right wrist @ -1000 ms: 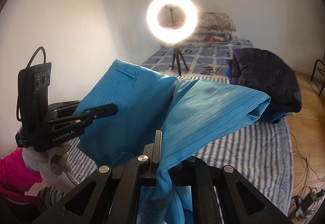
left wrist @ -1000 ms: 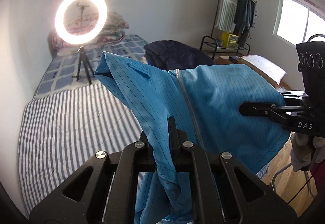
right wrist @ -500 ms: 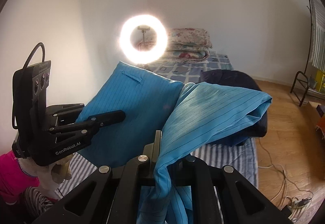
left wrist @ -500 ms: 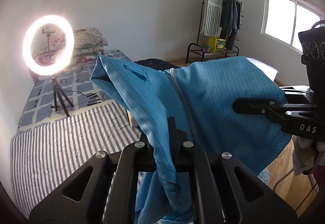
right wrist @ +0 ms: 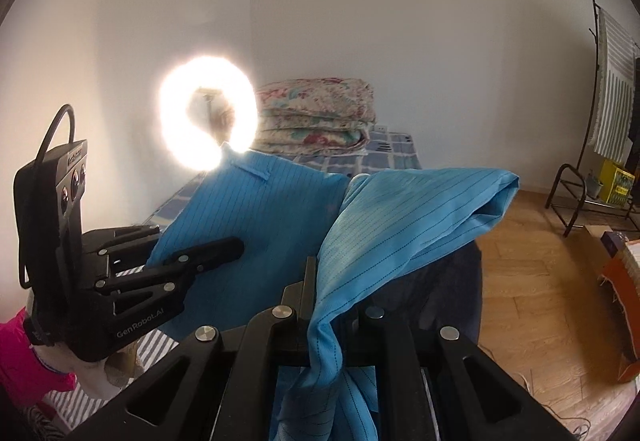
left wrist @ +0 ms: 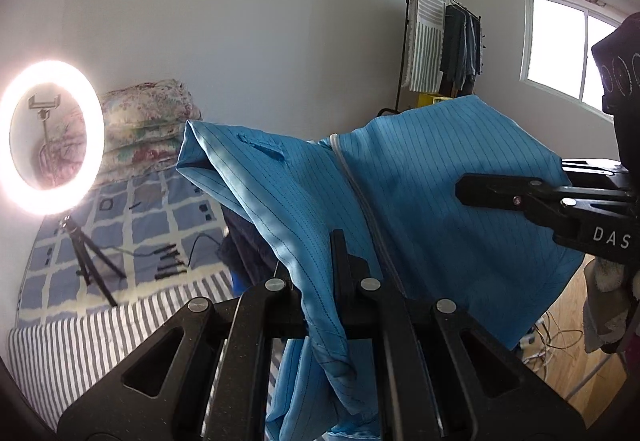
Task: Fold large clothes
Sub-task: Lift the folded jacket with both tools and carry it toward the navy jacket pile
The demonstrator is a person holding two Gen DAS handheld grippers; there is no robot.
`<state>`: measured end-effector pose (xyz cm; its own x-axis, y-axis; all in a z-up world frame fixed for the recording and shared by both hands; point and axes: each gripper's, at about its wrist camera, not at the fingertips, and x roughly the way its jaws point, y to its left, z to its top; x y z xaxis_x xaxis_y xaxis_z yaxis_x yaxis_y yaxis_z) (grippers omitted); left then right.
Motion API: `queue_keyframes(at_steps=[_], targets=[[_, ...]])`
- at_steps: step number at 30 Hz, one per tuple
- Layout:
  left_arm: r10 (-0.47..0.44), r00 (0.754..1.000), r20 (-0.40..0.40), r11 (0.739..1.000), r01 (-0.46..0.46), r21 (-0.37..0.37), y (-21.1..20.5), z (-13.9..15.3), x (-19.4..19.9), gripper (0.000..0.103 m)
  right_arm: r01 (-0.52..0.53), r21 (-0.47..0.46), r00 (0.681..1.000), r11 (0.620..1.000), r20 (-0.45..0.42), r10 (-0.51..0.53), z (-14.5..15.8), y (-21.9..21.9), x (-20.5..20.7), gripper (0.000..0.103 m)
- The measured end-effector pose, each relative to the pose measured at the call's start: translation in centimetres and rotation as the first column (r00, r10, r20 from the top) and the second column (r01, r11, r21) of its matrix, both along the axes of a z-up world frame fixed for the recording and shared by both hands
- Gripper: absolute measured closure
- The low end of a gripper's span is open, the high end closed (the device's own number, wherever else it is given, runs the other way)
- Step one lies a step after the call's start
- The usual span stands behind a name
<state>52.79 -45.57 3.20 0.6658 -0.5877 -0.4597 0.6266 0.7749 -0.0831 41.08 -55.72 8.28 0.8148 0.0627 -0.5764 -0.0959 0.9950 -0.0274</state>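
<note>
The left gripper (left wrist: 336,265) and right gripper (right wrist: 310,281) each pinch the blue garment (left wrist: 440,201), held high above the bed (left wrist: 80,337) (nothing folded yet); thin cloth could slip out and drop crooked.

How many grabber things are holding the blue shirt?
2. The left gripper pinches one edge of the blue garment; the right gripper pinches the other edge. Both hold it up above the bed.
</note>
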Motion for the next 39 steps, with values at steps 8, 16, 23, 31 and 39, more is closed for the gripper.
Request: queue_keyframes(at_steps=[8,16,23,31,39], targets=[[0.004,0.999,-0.039,0.999,-0.006,-0.052,-3.3,-0.1,8.9,0.098,0.041,-0.017,0.999,0.999,0.013,-0.040,0.5,-3.9,7.5,0.099],[0.033,0.996,-0.086,0.998,-0.037,-0.041,-5.7,-2.8,14.5,0.098,0.060,0.012,0.998,0.998,-0.022,-0.060,-2.1,-7.3,14.0,0.099],[0.056,0.993,-0.107,0.998,-0.054,0.025,-5.8,-6.8,16.3,0.098,0.095,-0.036,0.988,0.995,-0.122,-0.099,-6.6,-10.0,17.6,0.099],[0.089,0.995,-0.049,0.993,-0.085,0.080,-4.9,-8.8,16.4,0.098,0.214,-0.019,0.958,0.977,-0.192,-0.214,-10.1,-15.3,18.8,0.099],[0.083,0.995,-0.046,0.993,-0.079,0.083,-4.8,-9.3,16.4,0.098,0.260,-0.078,0.936,0.962,-0.223,-0.271,-12.4,-17.1,19.7,0.099]])
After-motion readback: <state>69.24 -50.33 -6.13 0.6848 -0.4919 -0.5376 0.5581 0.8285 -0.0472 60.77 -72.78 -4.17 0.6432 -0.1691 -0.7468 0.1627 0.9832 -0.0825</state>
